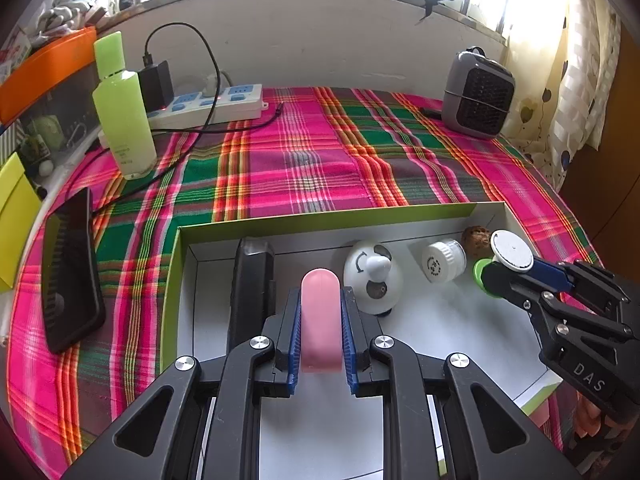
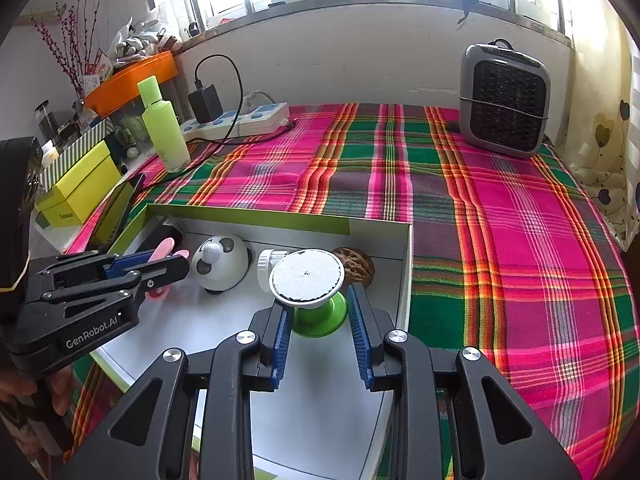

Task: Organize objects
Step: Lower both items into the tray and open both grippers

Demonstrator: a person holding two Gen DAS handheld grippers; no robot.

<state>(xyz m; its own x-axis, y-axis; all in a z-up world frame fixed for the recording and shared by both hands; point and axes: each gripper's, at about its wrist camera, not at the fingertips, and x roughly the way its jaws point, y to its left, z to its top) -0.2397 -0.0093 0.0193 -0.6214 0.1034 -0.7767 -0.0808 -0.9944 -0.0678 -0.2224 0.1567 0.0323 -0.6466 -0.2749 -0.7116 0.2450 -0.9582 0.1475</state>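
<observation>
My left gripper [image 1: 320, 294] is shut on a pink oblong piece [image 1: 320, 320] over the white box [image 1: 320, 220] with the green rim. In the right wrist view this gripper [image 2: 176, 264] comes in from the left with the pink piece [image 2: 166, 248] between its pads. My right gripper [image 2: 318, 300] is shut on the green base of a small stand with a white disc top [image 2: 306, 276], low over the box's right part. The box holds a black block [image 1: 252, 292], a white panda-like egg [image 1: 374, 276], a small white jar [image 1: 442, 260] and a walnut [image 1: 476, 240].
The box sits on a pink and green plaid cloth [image 1: 300, 160]. A green bottle [image 1: 124, 120], a power strip [image 1: 208, 106] with a charger and a dark phone [image 1: 72, 268] stand at the left. A grey heater [image 1: 478, 94] is at the back right. A yellow box [image 2: 80, 188] lies beyond the left edge.
</observation>
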